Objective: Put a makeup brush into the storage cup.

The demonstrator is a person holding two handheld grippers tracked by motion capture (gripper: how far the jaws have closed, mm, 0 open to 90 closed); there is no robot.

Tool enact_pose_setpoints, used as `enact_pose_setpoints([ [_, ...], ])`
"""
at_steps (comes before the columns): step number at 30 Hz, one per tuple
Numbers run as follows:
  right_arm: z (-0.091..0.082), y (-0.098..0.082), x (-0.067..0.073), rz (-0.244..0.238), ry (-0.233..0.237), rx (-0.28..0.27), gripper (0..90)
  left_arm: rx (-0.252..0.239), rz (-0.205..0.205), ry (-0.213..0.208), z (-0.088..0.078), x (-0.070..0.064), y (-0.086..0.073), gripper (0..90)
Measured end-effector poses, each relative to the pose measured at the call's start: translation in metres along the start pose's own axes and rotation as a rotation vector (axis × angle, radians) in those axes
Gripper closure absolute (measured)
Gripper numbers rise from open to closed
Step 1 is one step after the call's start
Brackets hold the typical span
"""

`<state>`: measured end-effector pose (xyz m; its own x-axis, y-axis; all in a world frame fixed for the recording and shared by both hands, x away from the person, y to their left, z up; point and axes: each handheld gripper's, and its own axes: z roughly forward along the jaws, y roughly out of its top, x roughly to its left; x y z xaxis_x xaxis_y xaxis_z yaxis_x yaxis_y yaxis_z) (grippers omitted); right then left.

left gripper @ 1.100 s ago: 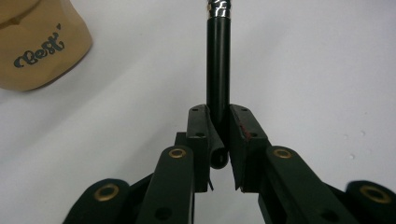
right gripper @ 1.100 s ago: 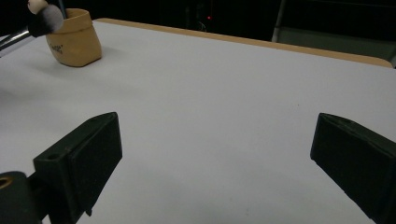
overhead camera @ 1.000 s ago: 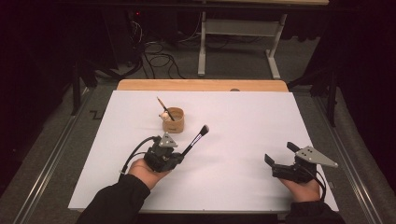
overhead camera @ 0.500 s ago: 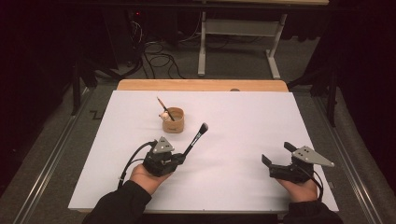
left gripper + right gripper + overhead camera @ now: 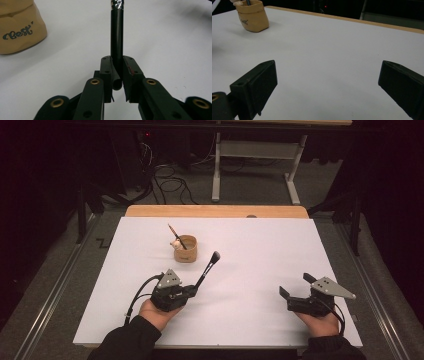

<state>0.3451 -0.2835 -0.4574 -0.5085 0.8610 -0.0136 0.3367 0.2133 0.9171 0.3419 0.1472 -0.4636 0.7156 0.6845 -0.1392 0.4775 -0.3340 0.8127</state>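
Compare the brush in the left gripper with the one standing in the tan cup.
The held brush has a black handle and a dark tip; the cup brush has a thin brownish handle. The held brush is clamped at its handle end in the left gripper, clear of the cup; the cup brush stands inside the cup, untouched. The held brush looks thicker. Both lean at a slant.

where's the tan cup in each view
High view: the tan cup stands on the white table, up and left of centre, beyond the left gripper.
Left gripper view: top left corner.
Right gripper view: top left.
Shared landmark: the white table top.
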Motion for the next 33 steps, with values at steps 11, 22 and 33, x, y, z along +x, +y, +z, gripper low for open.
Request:
enact_pose_setpoints([
  [11,-0.0013,-0.0005,0.0,-0.003,0.005,-0.004,2.7,-0.057,-0.003,-0.002,-0.0022,-0.0004,-0.002,79.2],
  [22,-0.0022,-0.0003,0.0004,-0.011,0.004,-0.005,2.8,-0.114,-0.005,-0.014,-0.004,-0.0013,-0.0039,79.2],
  [33,-0.0024,0.0008,0.0019,-0.022,0.012,-0.012,2.8,-0.184,-0.01,-0.01,-0.0065,-0.0022,-0.0051,79.2],
])
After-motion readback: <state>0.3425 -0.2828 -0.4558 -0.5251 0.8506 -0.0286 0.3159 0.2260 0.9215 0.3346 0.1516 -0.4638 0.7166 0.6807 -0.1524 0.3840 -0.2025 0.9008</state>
